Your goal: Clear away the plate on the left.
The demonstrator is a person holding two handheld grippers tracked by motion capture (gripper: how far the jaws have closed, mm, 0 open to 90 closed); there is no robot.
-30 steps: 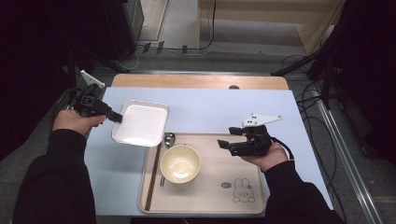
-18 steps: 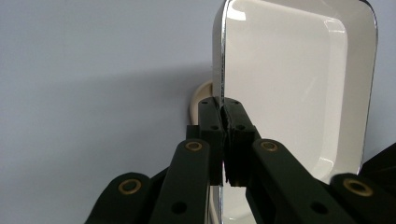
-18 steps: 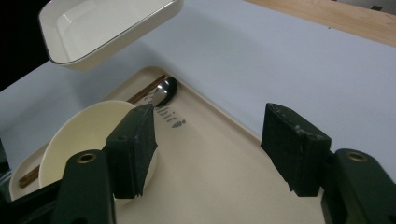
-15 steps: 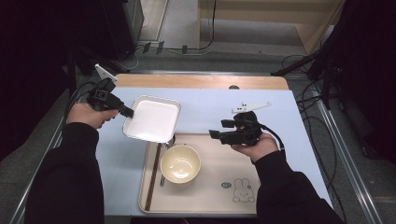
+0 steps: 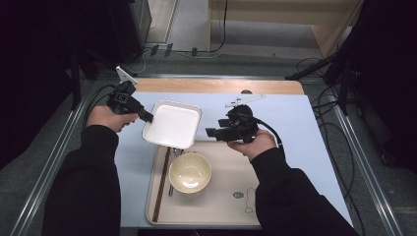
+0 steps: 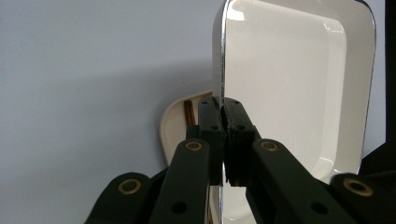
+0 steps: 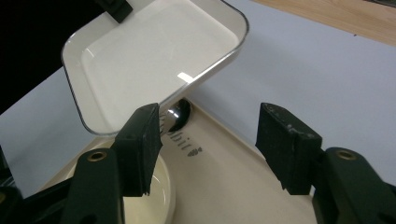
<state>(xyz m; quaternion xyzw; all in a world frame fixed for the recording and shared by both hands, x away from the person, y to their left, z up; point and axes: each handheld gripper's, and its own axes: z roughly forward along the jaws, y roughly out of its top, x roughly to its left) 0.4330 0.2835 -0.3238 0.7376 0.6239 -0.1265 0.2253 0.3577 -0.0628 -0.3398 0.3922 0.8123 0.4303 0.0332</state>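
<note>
Our left tongs (image 5: 147, 117) are pressed together on the thin rim of the white square dish (image 5: 173, 124), and in the left gripper view we see the two pads (image 6: 212, 135) pinching this edge from both sides. Our right tongs (image 5: 210, 132) are spread with nothing between them; they have just been closing a little, and they point toward the free side of the dish.

The dish hangs tilted in the air, above the desk (image 5: 305, 123) and over the far left corner of the beige tray (image 5: 221, 206). On the tray a cream bowl (image 5: 190, 172) stands, with chopsticks (image 5: 162, 184) along the left side and a spoon (image 7: 180, 112) partly under the dish.

We judge the dish to be stiff, glossy and rather slippery, probably ceramic or melamine, so it can break or chip if it falls. Held at one edge only, it wants to swing down. The best hold is the raised rim, so we think the right tongs should take the opposite rim.
</note>
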